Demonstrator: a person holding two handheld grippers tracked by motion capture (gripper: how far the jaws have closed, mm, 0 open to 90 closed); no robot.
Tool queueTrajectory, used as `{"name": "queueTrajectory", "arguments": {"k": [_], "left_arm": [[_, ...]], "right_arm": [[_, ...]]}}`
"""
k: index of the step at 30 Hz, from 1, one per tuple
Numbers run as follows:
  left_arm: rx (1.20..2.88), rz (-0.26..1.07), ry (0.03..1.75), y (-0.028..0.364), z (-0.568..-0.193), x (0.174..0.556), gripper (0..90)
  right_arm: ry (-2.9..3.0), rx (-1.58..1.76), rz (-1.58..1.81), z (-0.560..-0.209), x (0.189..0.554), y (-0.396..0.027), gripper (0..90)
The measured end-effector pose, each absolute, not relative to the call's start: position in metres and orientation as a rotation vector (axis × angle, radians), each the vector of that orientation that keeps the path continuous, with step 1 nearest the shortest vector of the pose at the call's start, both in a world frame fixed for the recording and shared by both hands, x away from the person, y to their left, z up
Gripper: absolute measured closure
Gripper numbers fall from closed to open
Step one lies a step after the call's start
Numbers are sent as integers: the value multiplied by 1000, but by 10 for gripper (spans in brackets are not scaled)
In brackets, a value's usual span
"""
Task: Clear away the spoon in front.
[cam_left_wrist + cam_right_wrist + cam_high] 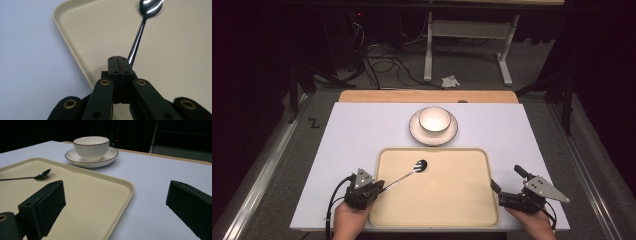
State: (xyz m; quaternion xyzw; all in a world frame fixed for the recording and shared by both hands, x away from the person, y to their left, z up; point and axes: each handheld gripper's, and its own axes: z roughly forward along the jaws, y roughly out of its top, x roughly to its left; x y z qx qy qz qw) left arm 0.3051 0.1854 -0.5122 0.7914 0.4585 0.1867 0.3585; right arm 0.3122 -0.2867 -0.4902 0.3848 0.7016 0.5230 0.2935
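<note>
A pale lavender-white worktop [357,135] carries everything, with a strip of bare wood showing along its far edge. On its near half lies a large cream tray [462,200], rectangular with rounded corners and a low raised rim; its near edge runs close to the worktop's near edge.

Beyond the tray's far rim, just apart from it, sits a white saucer [414,131] with a thin dark edge line, and a white bowl [434,120] with a ribbed wall and the same dark rim stands upright in the saucer's middle.

The left gripper [373,189] sits over the tray's near left rim, held by a hand [348,220] that comes in from the bottom edge. Its fingers [113,66] are pressed together, and they pinch the end of the handle of a metal spoon [407,174]. In the left gripper view the handle runs out from between the closed pads, slightly off to one side of the seam.

The right gripper [507,181] rests off the tray's near right corner, above the bare worktop, with its grey three-cornered plate on top. Its fingers [45,205] are spread wide, with nothing between them.

The spoon slants across the tray's left part, its handle running from the left gripper up toward the centre, where the spoon's bowl lies face up on the tray floor.
</note>
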Motion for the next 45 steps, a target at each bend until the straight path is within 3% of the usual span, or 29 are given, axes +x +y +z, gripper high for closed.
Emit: {"name": "queueTrajectory", "arguments": {"k": [33,45], "left_arm": [[2248,396,986,145,-511,288,900],[2218,325,935,124,-509,290,900]], "right_arm": [[1882,1025,1385,-491,313,-285,31],[1886,1017,1385,-491,313,-284,31]]}}
